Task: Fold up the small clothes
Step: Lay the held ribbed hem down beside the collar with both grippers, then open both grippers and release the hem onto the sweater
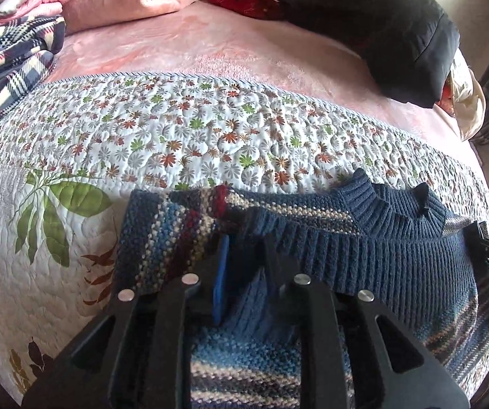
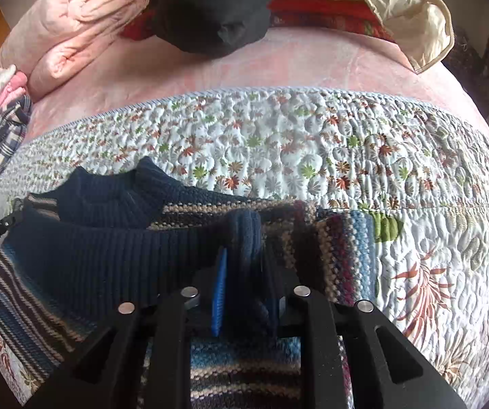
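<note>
Left wrist view: I have the striped sweater (image 1: 397,259) on the floral quilt (image 1: 210,136), hem folded toward its collar (image 1: 397,204). My left gripper (image 1: 244,266) and right gripper (image 2: 244,266) each pinch knit. I judge uneven pulling could skew the fold. No legible writing; one tiny label is unreadable.

A blue striped knitted sweater (image 1: 397,259) is lying on a white floral quilted bedspread (image 1: 176,129), which is covering the near part of a bed with a pink plush blanket (image 1: 193,51). Beyond it, a folded pink blanket (image 2: 74,30) is sitting left, a black pillow (image 2: 217,10) middle, a plaid cloth pile (image 1: 9,68) far left.
</note>
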